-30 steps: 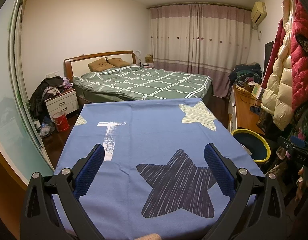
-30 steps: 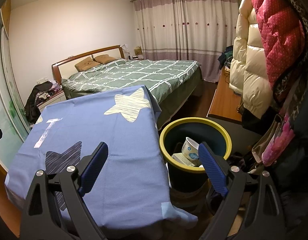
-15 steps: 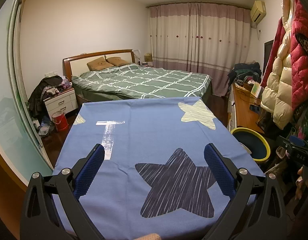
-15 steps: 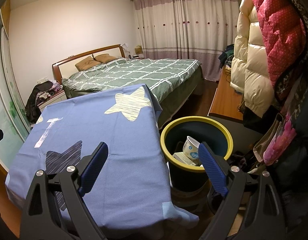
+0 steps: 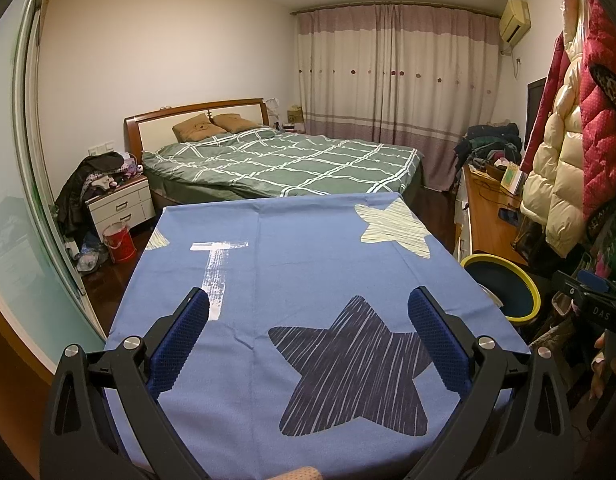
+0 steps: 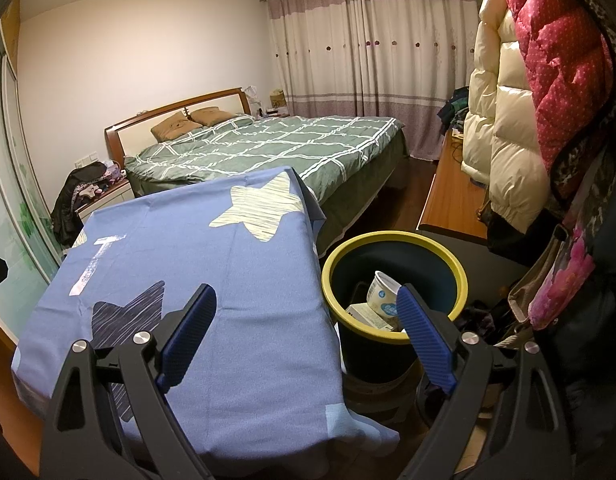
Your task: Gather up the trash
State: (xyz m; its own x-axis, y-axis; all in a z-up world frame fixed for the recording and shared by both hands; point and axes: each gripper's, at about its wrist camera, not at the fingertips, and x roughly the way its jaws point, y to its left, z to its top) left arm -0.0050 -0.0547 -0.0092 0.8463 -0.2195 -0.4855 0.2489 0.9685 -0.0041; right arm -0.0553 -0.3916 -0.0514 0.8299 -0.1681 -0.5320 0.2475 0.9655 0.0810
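A dark trash bin with a yellow rim [image 6: 394,240] stands on the floor right of the table; it also shows in the left wrist view [image 5: 504,268]. Inside it lie a white paper cup [image 6: 382,298] and a flat box [image 6: 366,316]. The table carries a blue cloth with stars [image 5: 308,264], also visible in the right wrist view [image 6: 227,280], with no trash on it. My left gripper [image 5: 308,320] is open and empty above the table's near end. My right gripper [image 6: 305,320] is open and empty, above the table's right edge and the bin.
A bed with a green checked cover [image 5: 283,160] stands behind the table. A nightstand [image 5: 119,204] and a red bucket [image 5: 117,240] are at the left. A wooden desk [image 6: 452,196] and hanging coats [image 6: 508,128] crowd the right side.
Both views shifted only slightly; the right gripper drifted a little so the bin sits marginally closer. Both grippers stay open and empty.
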